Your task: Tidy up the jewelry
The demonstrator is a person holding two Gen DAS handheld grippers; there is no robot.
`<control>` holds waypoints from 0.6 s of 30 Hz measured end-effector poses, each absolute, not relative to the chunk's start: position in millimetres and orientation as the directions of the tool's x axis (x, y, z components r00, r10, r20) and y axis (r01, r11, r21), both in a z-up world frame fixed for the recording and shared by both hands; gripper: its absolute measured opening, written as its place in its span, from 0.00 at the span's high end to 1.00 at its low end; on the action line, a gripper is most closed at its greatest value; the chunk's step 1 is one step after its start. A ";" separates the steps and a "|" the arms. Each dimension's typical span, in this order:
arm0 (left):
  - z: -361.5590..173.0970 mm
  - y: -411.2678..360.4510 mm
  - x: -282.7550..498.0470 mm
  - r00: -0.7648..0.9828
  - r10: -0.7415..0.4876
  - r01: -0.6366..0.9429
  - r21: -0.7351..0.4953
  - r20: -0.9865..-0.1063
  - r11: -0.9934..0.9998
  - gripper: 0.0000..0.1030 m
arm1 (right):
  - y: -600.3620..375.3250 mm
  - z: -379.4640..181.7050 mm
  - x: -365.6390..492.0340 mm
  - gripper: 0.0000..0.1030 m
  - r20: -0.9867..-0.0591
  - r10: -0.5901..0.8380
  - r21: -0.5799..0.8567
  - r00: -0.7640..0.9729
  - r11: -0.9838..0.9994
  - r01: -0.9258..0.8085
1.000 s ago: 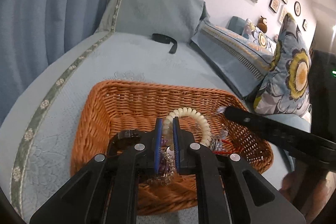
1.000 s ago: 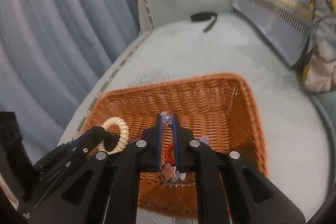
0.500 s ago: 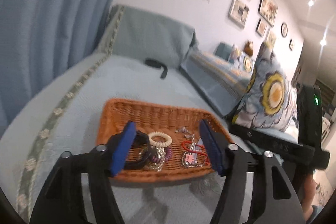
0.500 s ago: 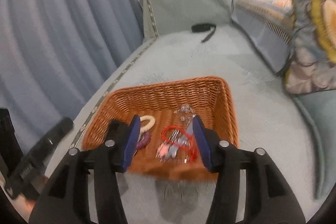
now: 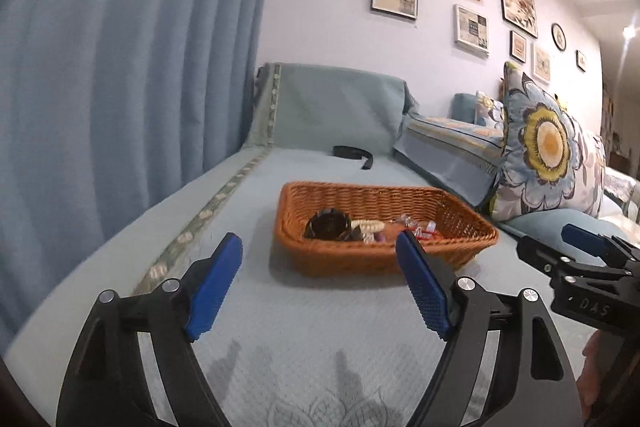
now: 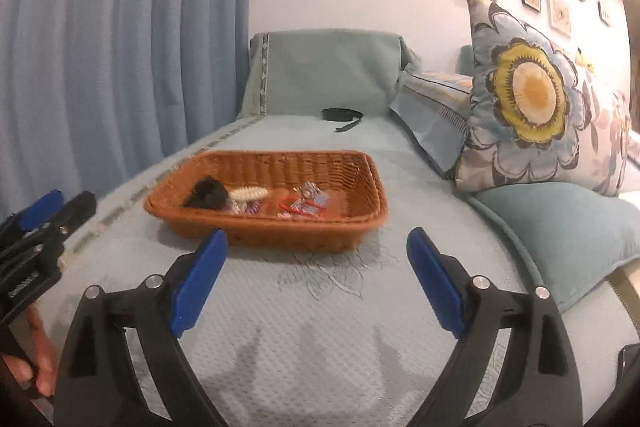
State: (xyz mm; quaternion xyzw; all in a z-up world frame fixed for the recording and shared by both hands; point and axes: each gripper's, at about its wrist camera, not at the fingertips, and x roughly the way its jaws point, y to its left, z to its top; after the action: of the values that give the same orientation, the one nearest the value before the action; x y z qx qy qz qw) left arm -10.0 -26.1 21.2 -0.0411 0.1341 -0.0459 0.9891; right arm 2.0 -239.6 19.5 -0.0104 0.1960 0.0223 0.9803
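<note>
Your left claw (image 5: 318,287) and right claw (image 6: 316,281) have just been opening; both are wide and empty, now pulled back from the wicker basket (image 6: 256,227) on the sofa. The jewelry (image 6: 300,203) lies inside, so the sorting looks finished.

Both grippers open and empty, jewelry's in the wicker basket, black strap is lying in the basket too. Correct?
Not quite. The black strap is not in the wicker basket; it lies on the sofa cover well behind it, near the backrest, as the right wrist view shows. The rest holds: left gripper and right gripper are open and empty, and the jewelry sits in the basket.
</note>
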 end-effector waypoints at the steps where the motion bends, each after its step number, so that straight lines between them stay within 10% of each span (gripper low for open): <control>1: 16.5 -28.0 -11.4 0.963 -0.085 0.065 -0.083 -0.258 0.994 0.25 | -239.1 17.0 2.2 0.16 -0.380 0.032 -0.022 0.924 0.999 -0.043; 18: 12.9 -35.6 -20.7 0.975 0.042 -0.044 -0.008 -0.220 0.999 0.08 | -251.5 0.2 -3.7 0.16 -0.351 0.017 0.050 0.936 0.999 0.000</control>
State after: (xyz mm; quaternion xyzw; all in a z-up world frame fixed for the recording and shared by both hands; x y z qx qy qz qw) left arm -20.7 -35.6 12.9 -0.0064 0.1105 0.0216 0.9936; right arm -3.7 -251.5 0.2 0.0245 0.1787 0.0043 0.9836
